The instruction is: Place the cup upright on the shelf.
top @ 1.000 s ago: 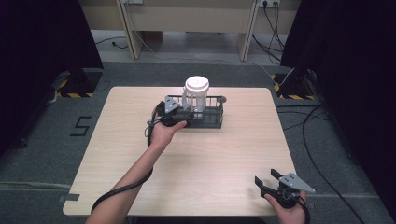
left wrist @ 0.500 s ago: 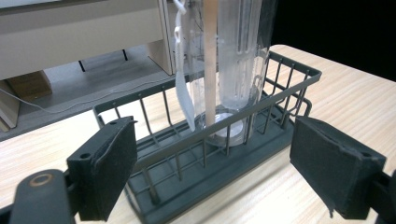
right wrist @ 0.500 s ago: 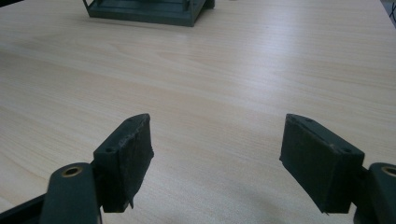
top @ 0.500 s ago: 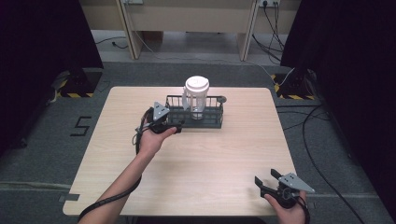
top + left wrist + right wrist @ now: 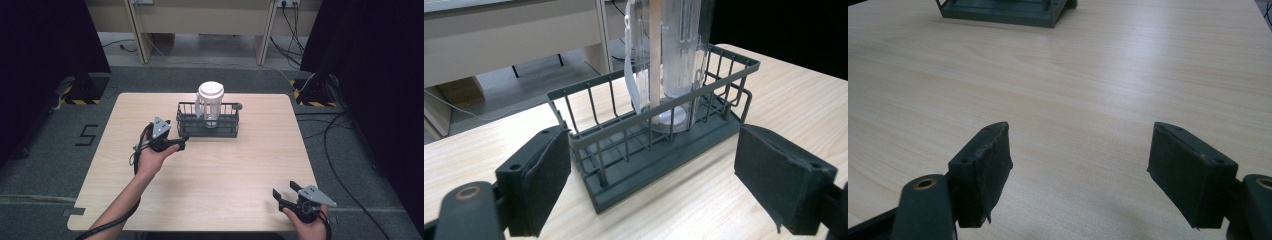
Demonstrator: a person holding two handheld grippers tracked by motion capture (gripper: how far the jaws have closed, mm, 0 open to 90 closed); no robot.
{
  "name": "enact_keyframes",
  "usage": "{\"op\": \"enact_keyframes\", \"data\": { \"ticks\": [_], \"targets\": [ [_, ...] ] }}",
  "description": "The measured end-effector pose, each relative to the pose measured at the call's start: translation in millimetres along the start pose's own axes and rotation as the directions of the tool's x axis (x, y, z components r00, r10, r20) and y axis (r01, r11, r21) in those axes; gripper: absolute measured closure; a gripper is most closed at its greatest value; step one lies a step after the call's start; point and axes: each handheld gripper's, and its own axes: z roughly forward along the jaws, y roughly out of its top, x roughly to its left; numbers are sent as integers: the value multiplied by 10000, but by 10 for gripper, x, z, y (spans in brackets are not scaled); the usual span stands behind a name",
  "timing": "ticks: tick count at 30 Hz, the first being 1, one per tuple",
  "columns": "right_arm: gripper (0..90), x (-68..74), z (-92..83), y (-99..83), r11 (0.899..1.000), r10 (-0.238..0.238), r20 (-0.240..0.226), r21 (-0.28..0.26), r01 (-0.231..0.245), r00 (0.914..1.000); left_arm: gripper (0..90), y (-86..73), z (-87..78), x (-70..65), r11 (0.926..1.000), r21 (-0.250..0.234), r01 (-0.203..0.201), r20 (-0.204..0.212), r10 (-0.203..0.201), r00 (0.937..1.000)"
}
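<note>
A dark wire basket (image 5: pixel 207 126) stands at the back middle of the wooden table (image 5: pixel 225 170). A clear plastic container with a white lid (image 5: pixel 210 100) stands upright inside it. In the left gripper view the basket (image 5: pixel 659 150) is close ahead, with the clear container (image 5: pixel 681 55) rising from it. My left gripper (image 5: pixel 181 143) hovers just left of and nearer than the basket's left end; it is open and holds nothing (image 5: pixel 654 185). My right gripper (image 5: pixel 285 191) rests at the table's near right edge, open and holding nothing (image 5: pixel 1080 170).
The basket's base (image 5: pixel 1003 11) lies far ahead in the right gripper view, with bare wood between. Around the table are grey floor, loose cables (image 5: pixel 345 150) at the right and dark curtains on both sides.
My left gripper has drawn back from the basket's left end, toward the left and the near side. The basket, the container and the right gripper have stayed put.
</note>
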Motion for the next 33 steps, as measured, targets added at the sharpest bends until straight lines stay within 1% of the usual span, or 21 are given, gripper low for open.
{"op": "enact_keyframes", "data": {
  "ticks": [3, 10, 15, 18, 20, 22, 24, 25, 27, 30, 33],
  "targets": [
    [255, 0, -1, 0, 10000, 5, 15, -10, -5, 10000, 146, -39, -66, 25, 10000, -44, 87, -46, -87, 10000],
    [256, 2, -4, -1, 10000, -6, 57, -32, 7, 10000, 146, -164, -261, 85, 9999, -74, 120, -99, -121, 9999],
    [256, 5, -4, -1, 10000, -40, 80, -48, 40, 10000, 146, -302, -440, 151, 9996, -78, 262, -351, -265, 9990],
    [256, 0, -7, -2, 9999, -129, 94, -78, 130, 9999, 146, -407, -563, 178, 9997, -51, 258, -610, -260, 9978],
    [256, 1, -8, -3, 9999, -118, 88, -90, 119, 9999, 146, -485, -647, 193, 9997, 10, 262, -696, -261, 9972],
    [256, 0, -8, -3, 9998, -155, 92, -89, 156, 9998, 146, -533, -708, 211, 9996, 48, 289, -765, -284, 9967],
    [256, 6, -8, -4, 9999, -120, 91, -91, 120, 9999, 147, -579, -776, 235, 9997, 33, 242, -937, -238, 9953],
    [256, 4, -7, -4, 9998, -173, 112, -104, 174, 9998, 147, -601, -809, 253, 9997, 29, 257, -975, -253, 9949],
    [256, 9, -9, -5, 9999, -67, 85, -98, 68, 9999, 147, -631, -851, 278, 9993, 19, 369, -1009, -365, 9942],
    [256, 10, -12, -6, 10000, -19, 96, -93, 20, 10000, 148, -683, -911, 309, 9992, 76, 380, -1161, -368, 9926],
    [256, 8, -13, -7, 9999, -64, 87, -126, 65, 9999, 148, -734, -973, 336, 9991, 138, 406, -1220, -386, 9918]
  ]
}}
